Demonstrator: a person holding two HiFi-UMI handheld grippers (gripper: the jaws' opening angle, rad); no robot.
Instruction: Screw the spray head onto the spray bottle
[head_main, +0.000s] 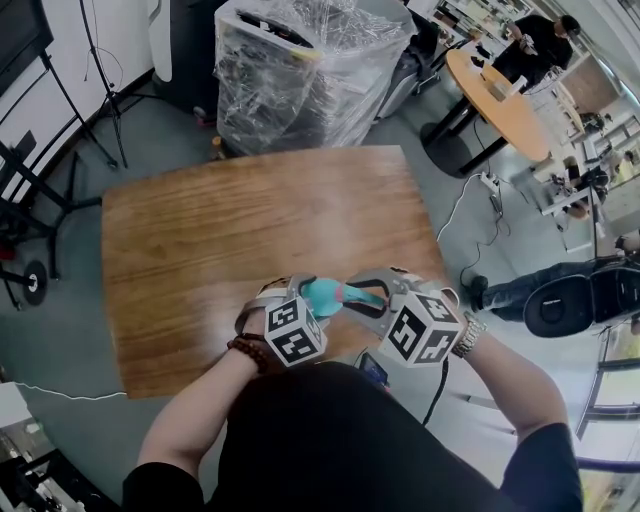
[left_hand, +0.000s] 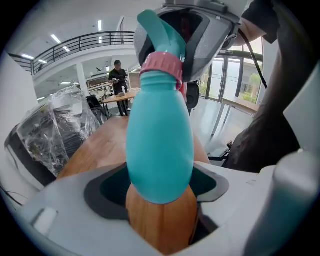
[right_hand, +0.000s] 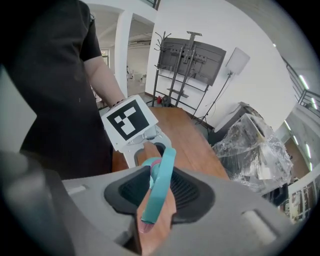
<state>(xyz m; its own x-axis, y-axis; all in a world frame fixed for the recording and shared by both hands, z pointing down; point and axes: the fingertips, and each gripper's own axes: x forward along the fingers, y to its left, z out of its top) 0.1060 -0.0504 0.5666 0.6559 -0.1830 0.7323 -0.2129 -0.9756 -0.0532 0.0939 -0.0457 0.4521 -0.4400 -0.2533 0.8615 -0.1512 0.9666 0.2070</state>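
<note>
Holding bottle (left_hand: 160, 135) above desk (head_main: 250, 220), near its front edge. Left tongs (left_hand: 160, 190) pinch the teal body, right tongs (right_hand: 157, 192) pinch the spray head (right_hand: 161, 180) sitting at the pink collar (left_hand: 162, 65). Plastic-wrapped stack (head_main: 310, 70) just past desk's far edge; round table (head_main: 495, 95) well apart, rear right.

Square brown wooden table (head_main: 250, 230) on grey floor (head_main: 170, 130). Behind it: bulky stack wrapped in clear plastic film (head_main: 300, 70); black tripod stand (head_main: 97, 60) at left; round light-wood table (head_main: 497, 95) at right. White walls (right_hand: 255, 30); railed upper gallery (left_hand: 75, 44); ceiling strip lights (left_hand: 99, 25); tall windows (left_hand: 235, 80).
</note>
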